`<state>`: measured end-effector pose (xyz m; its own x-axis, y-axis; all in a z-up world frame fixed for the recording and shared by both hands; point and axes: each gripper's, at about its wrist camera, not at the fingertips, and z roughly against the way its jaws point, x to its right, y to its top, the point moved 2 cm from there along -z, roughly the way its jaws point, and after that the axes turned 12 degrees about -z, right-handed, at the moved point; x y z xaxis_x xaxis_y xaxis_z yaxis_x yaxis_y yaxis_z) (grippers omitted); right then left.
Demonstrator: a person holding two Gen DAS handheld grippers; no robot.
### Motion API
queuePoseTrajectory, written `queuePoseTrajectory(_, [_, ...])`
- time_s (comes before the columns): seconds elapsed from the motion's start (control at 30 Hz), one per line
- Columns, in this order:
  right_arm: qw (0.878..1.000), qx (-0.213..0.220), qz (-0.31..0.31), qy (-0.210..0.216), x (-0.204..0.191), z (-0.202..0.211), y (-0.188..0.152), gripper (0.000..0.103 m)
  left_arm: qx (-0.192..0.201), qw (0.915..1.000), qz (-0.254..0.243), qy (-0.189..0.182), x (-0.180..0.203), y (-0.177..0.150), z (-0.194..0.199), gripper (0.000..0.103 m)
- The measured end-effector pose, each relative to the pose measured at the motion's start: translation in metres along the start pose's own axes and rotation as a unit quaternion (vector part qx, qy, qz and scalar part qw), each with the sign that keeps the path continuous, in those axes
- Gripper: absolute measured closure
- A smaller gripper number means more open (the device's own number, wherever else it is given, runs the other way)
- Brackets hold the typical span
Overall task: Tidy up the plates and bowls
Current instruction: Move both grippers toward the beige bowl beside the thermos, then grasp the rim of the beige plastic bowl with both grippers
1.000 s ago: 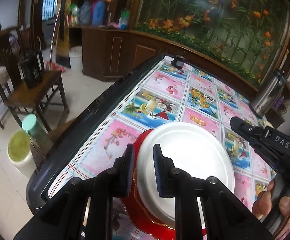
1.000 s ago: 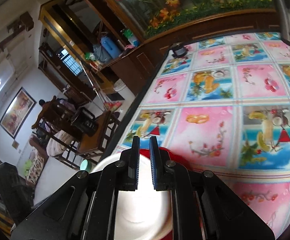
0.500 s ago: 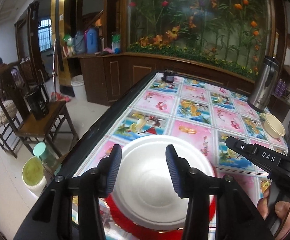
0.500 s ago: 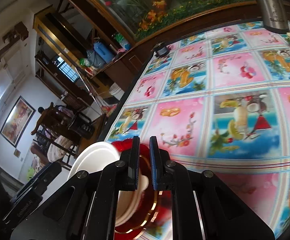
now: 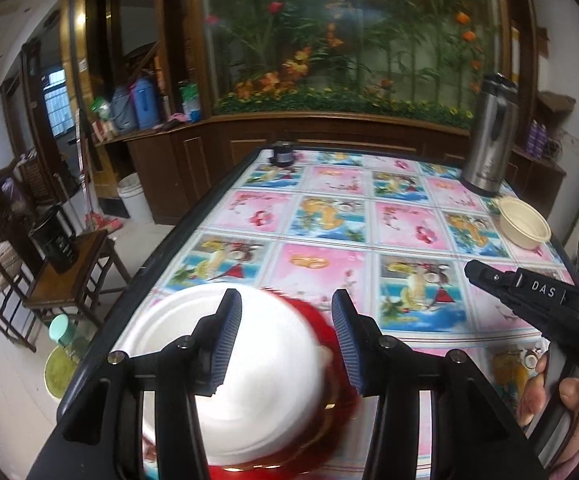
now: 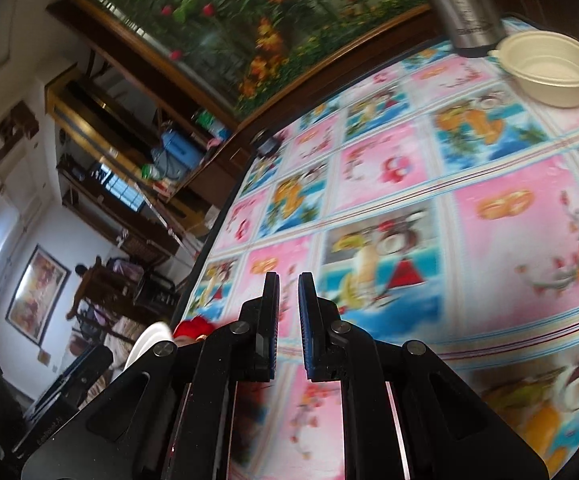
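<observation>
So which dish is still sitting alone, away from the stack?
The cream bowl beside the steel flask, at the far right of the table. The white plate rests on the red plate.

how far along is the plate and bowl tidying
Done: the white foam plate lies stacked on the red gold-trimmed plate near the table's front edge. In hand: nothing; the left gripper has open jaws above the stack, and the right gripper is shut and empty, pointing across the flowered tablecloth. Left: the cream plastic bowl beside the steel thermos sits untouched.
</observation>
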<state>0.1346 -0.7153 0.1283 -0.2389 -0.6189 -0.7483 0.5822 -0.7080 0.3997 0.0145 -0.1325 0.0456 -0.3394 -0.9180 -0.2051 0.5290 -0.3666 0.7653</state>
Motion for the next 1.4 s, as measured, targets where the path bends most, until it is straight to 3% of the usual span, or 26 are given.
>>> queuePoseTrajectory(0.27, [0.999, 0.031, -0.038, -0.002, 0.046, 0.037, 0.037, 0.093, -0.001, 0.9977, -0.058, -0.033, 0.070, 0.023, -0.010, 0.056])
queuePoseTrajectory(0.67, [0.990, 0.085, -0.108, -0.014, 0.117, 0.090, 0.092, 0.094, 0.000, 0.9874, -0.138, -0.078, 0.168, 0.053, -0.026, 0.056])
queuePoseTrajectory(0.83, [0.985, 0.119, -0.125, -0.032, 0.144, 0.118, 0.116, 0.094, -0.022, 0.9831, -0.144, -0.110, 0.196, 0.061, -0.045, 0.056])
queuePoseTrajectory(1.03, [0.970, 0.165, -0.165, -0.061, 0.183, 0.150, 0.139, 0.093, -0.057, 0.9799, -0.118, -0.151, 0.222, 0.065, -0.081, 0.056])
queuePoseTrajectory(1.2, [0.960, 0.182, -0.198, -0.079, 0.208, 0.164, 0.158, 0.071, -0.095, 0.9753, -0.106, -0.169, 0.229, 0.049, -0.105, 0.056])
queuePoseTrajectory(1.3, [0.962, 0.171, -0.195, -0.087, 0.207, 0.158, 0.175, 0.069, -0.116, 0.9732, -0.088, -0.178, 0.222, 0.042, -0.117, 0.056])
queuePoseTrajectory(1.4, [0.964, 0.157, -0.181, -0.113, 0.202, 0.142, 0.196, 0.060, -0.118, 0.9738, -0.075, -0.179, 0.214, 0.041, -0.122, 0.056])
